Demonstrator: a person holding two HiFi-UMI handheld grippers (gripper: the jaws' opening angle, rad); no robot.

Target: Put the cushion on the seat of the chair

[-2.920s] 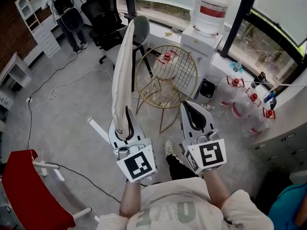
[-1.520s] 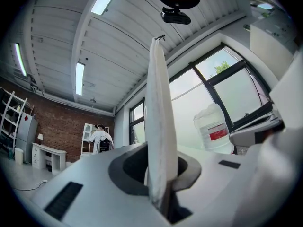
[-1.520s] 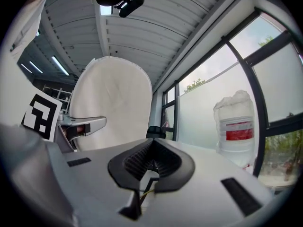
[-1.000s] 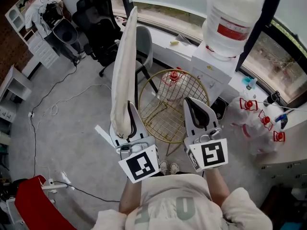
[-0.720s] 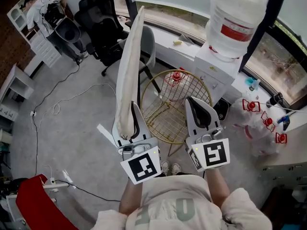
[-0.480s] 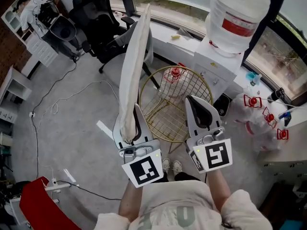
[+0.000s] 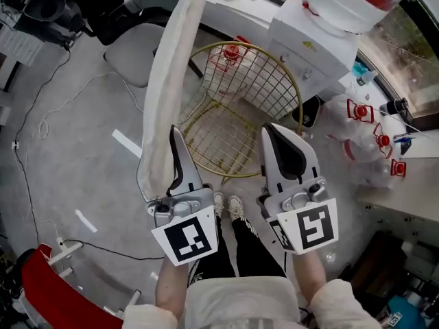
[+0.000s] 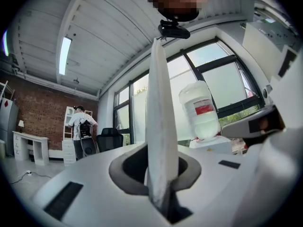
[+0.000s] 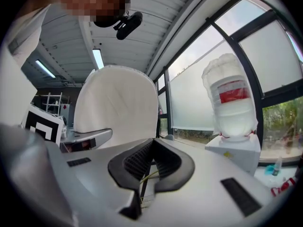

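A cream cushion [image 7: 171,81] stands on edge, and my left gripper [image 7: 169,142] is shut on its lower rim. In the left gripper view the cushion [image 8: 160,122] rises straight up out of the left gripper [image 8: 159,174]. The gold wire chair [image 7: 212,132] stands just ahead of and below both grippers, with its seat bare. My right gripper [image 7: 278,139] is level beside the left one, over the chair's right side. It is shut with nothing in it. The right gripper view shows the right gripper [image 9: 149,150] closed to a slit, with the cushion [image 9: 118,112] broadside at the left.
A white water dispenser with a large bottle [image 7: 329,19] stands behind the chair by the window. Several red-capped bottles [image 7: 363,115] lie at the right. A grey chair [image 7: 134,60] and floor cables [image 7: 55,115] are at the left. A person [image 8: 83,126] stands far off.
Both grippers have sunk and come closer to the gold chair, which now lies right under their tips. The cushion stays upright in the left gripper.
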